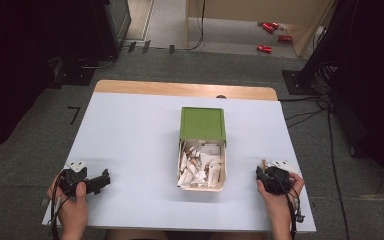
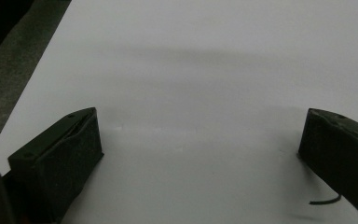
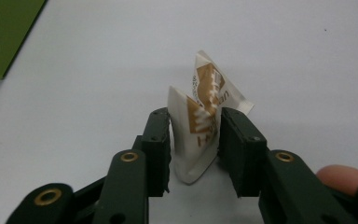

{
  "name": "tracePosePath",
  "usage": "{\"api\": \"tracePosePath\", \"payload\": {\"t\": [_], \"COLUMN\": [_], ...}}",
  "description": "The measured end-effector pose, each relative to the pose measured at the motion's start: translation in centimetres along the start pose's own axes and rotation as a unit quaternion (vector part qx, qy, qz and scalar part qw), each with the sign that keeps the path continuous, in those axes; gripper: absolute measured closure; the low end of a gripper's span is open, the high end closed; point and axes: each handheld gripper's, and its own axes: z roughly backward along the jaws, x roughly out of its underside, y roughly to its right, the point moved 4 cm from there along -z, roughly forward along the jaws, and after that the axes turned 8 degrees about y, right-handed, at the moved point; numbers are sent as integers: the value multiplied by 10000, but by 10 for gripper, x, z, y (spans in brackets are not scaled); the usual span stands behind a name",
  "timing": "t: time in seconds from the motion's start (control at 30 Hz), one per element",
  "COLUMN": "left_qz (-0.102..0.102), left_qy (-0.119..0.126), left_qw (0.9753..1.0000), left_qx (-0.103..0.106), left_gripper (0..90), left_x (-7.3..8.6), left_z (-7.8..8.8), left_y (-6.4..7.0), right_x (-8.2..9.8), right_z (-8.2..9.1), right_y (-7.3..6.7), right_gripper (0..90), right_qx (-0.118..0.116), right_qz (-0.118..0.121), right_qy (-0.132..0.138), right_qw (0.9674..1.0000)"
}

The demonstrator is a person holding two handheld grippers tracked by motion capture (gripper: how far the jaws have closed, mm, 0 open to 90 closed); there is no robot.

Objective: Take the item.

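My left gripper (image 2: 200, 140): jaws wide apart over bare table (image 2: 205, 60) | my right gripper (image 3: 195, 140): clamped on white-and-brown sachet (image 3: 200, 126), right of the green-lidded box (image 1: 202, 150)

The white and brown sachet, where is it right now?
In the right gripper view, the sachet is pinched between the right tongs over the white table, at its near right, right of the open box.

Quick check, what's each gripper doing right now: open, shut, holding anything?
Left gripper: open, jaws wide apart over bare table, holding nothing.
Right gripper: shut on a white and brown sachet.
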Motion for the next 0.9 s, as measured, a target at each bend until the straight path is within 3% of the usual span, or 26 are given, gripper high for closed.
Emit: {"api": "tracePosePath", "payload": {"t": [0.23, 0.37, 0.47, 0.9], "left_qz": [0, 1, 0, 2], "left_qy": [0, 0, 0, 1], "left_qw": [10000, 10000, 10000, 10000], "left_qx": [0, 0, 0, 1], "left_gripper": [0, 0, 0, 0], "left_x": [0, 0, 0, 0], "left_z": [0, 0, 0, 0], "left_y": [0, 0, 0, 0], "right_x": [0, 1, 1, -4], "right_z": [5, 8, 10, 26], "right_y": [-4, -9, -11, -21], "right_gripper": [528, 425, 388, 358], "right_qx": [-233, -504, -506, -578], "right_qz": [-59, 60, 138, 69], "right_qy": [-19, -21, -2, 23], "right_qw": [9997, 9987, 9986, 9983]}}
